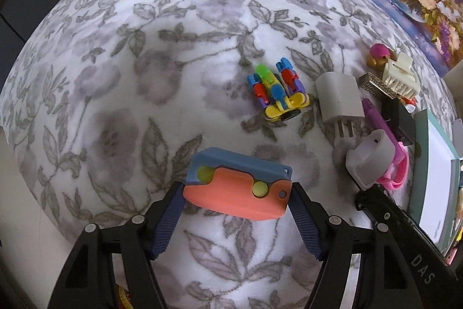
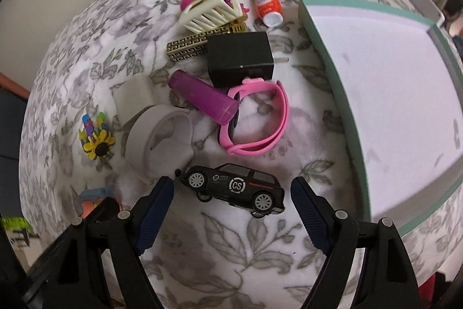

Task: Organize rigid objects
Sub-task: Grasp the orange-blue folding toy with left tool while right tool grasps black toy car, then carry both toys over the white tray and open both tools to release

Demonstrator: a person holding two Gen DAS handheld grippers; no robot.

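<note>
Fingers of the left gripper (image 1: 236,193), ribbed blue pads on black arms, press against the two short ends of an orange and blue plastic block with two yellow-green round buttons (image 1: 237,187), clamped on it at the lower centre of the left wrist frame above the grey floral-print cloth (image 1: 144,48). Further up and right of centre lies a small multicoloured toy made of plastic links (image 1: 277,93), and beside it a grey wall plug (image 1: 338,97).

In the right wrist frame, the right gripper's (image 2: 233,199) fingers stand wide apart on either side of a black toy car with a "CS" mark on its door (image 2: 234,188); neither pad touches it. The car lies on the cloth at lower centre. Just above it are a pink watch strap (image 2: 260,120), a purple cylinder (image 2: 204,97) resting across the strap, and a black rectangular box (image 2: 240,58). A cream claw hair clip (image 2: 211,9) and a small red and white bottle (image 2: 267,6) lie near the top. A shallow white tray with a green rim (image 2: 332,71) fills the right side.
</note>
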